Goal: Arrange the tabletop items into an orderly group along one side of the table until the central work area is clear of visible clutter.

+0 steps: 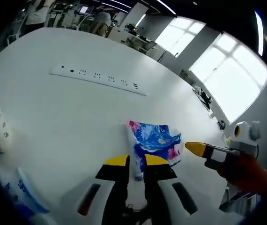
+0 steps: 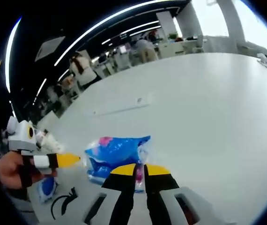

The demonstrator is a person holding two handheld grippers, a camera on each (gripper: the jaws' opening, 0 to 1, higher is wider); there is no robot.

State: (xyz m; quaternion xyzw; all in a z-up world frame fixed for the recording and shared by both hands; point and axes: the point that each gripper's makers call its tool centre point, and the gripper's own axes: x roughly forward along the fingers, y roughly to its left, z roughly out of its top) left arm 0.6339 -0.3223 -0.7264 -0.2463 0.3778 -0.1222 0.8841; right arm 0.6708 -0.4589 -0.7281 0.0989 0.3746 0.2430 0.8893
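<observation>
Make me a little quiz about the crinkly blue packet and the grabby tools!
1. True or false: the left gripper has its jaws closed on the blue plastic packet.
2. What long white thing lies flat on the white table beyond the packet?
3. The right gripper is: A) wide open, B) shut on the packet, C) holding a cup.

Key: 1 true; 2 the power strip; 3 B.
</observation>
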